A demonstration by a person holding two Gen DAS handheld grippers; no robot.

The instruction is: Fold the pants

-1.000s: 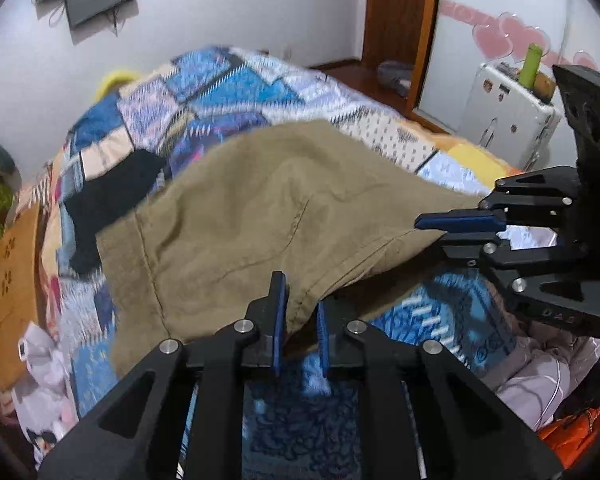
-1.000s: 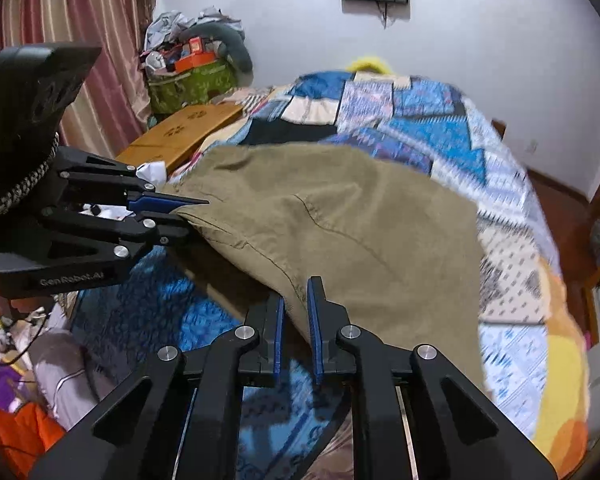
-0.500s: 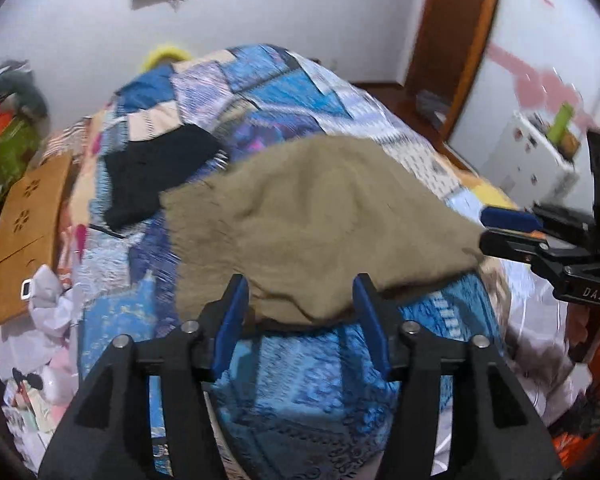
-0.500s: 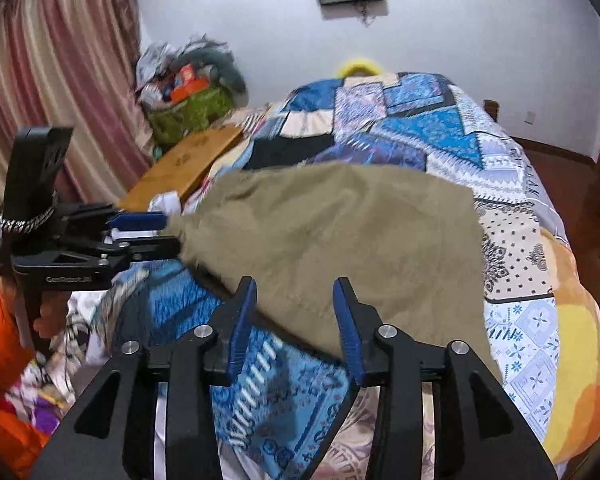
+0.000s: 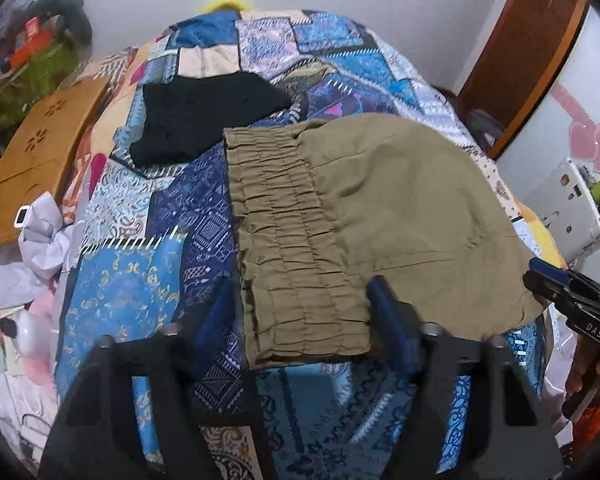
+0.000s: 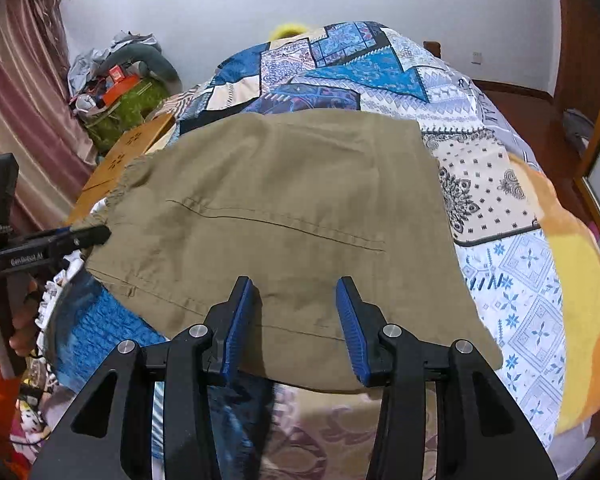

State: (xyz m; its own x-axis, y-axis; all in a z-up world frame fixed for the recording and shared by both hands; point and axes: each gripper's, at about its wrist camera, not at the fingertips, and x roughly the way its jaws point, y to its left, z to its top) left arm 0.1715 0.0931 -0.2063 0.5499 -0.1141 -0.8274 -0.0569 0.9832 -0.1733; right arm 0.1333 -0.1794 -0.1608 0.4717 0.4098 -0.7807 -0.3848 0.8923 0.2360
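Both grippers, left gripper (image 5: 300,312) and right gripper (image 6: 296,320), have fingers spread, holding nothing. Folded olive-khaki cotton pants (image 6: 284,216) lie flat at the near edge of the blue patchwork-quilted bed (image 6: 512,280), beside a black garment (image 5: 204,120).

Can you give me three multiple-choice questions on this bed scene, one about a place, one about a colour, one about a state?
1. Where does the black garment lie relative to the pants?
A. on top of them
B. beyond the elastic waistband, on the quilt
C. on the floor

2. What colour are the pants?
A. olive-khaki
B. navy
C. red

3. How does the left tool stand?
A. shut on the pants
B. shut on the quilt
C. open

Answers: 1 B, the garment sits on the quilt past the waistband. 2 A, the fabric is plainly khaki. 3 C, its blue pads stand apart, either side of the waistband.
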